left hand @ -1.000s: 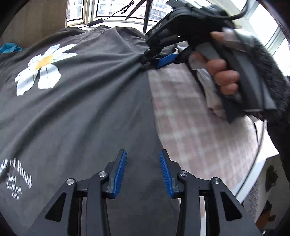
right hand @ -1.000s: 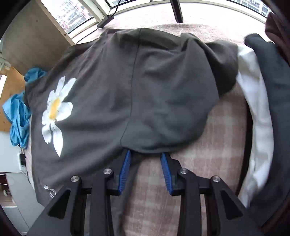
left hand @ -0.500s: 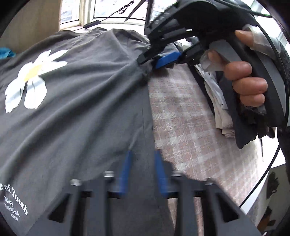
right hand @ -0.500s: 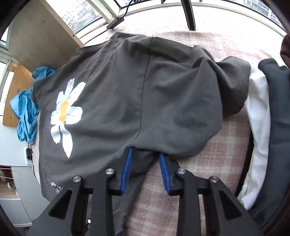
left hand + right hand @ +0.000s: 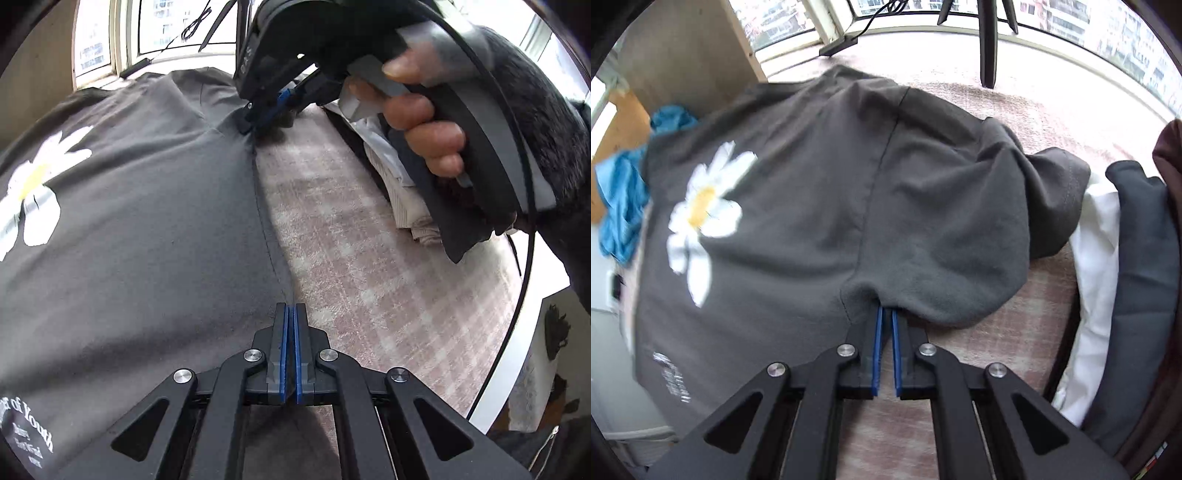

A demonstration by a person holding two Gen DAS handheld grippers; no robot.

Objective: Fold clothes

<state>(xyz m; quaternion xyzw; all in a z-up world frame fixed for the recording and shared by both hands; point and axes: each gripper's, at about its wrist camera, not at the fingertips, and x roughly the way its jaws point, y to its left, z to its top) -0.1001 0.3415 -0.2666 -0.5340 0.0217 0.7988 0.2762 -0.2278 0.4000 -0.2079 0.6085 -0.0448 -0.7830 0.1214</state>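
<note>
Dark grey daisy-print T-shirt (image 5: 820, 229) on pink checked cloth (image 5: 369, 266), left gripper (image 5: 290, 314) and right gripper (image 5: 886, 314) both clamped on its side edge, blue garment (image 5: 624, 199) beyond the shirt, folded white and dark clothes (image 5: 1108, 258) beside its sleeve.

Daylight pours in through a band of windows (image 5: 1071, 26) that curves around the far side of the room, with pale apartment blocks (image 5: 1126, 40) showing outside the glass. A white sill (image 5: 923, 48) runs beneath them, and a dark cable (image 5: 192, 29) trails along it. Black stand legs (image 5: 988, 40) rise against the bright panes. To the left stands a light wooden panel (image 5: 683, 62). The work surface is covered in a faded pink-and-white checked cloth (image 5: 369, 277), and past its right edge the floor lies in dim shadow.
</note>
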